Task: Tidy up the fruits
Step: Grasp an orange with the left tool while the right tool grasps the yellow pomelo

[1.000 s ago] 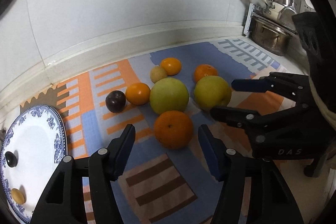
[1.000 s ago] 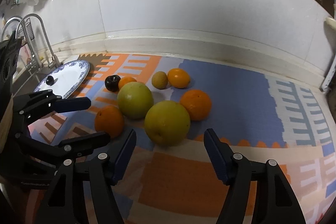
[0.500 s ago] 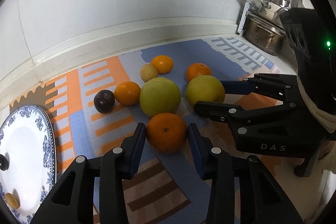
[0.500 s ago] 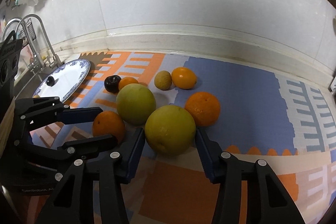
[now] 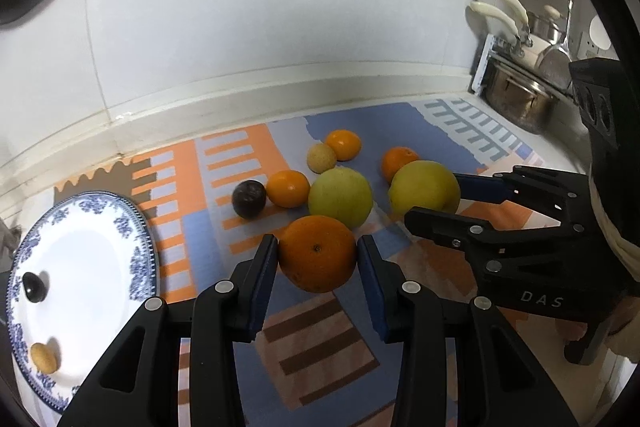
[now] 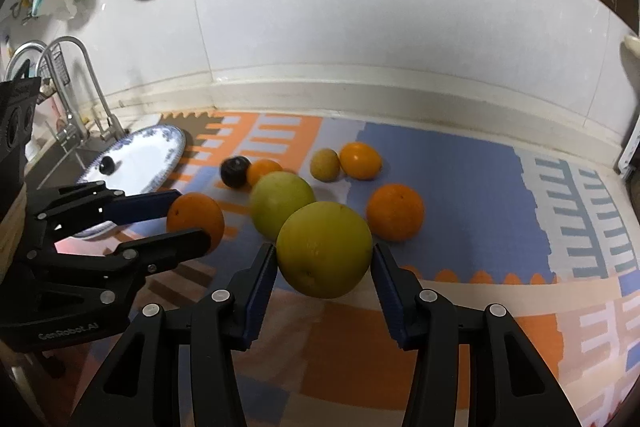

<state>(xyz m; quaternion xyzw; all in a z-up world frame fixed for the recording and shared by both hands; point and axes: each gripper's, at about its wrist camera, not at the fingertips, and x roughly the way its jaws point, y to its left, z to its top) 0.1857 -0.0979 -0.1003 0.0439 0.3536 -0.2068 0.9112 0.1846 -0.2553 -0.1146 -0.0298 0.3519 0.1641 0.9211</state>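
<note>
Both tools reach forward low over the patterned mat (image 5: 224, 227) on the table, side by side, each pointing toward the wall. The left tool (image 5: 317, 259) has its two blue pads pressed against the sides of an orange (image 5: 317, 253), clamped on it at the near edge of the fruit group. The right tool (image 6: 325, 263) is clamped likewise on a large yellow-green fruit (image 6: 323, 261), pads touching its left and right sides. Whether either fruit is lifted off the mat cannot be told.

Just behind the held pair lies a second large green fruit (image 5: 340, 197). Left of it sit a small orange (image 5: 288, 188) and a dark plum (image 5: 249, 198), close together. Farther back are a small tan fruit (image 5: 321, 157) beside another orange (image 5: 343, 145), and one more orange (image 6: 395, 211) to the right. A blue-rimmed white plate (image 5: 80, 267) at the left carries two small pieces, one dark (image 5: 33, 287) and one tan (image 5: 44, 357).
</note>
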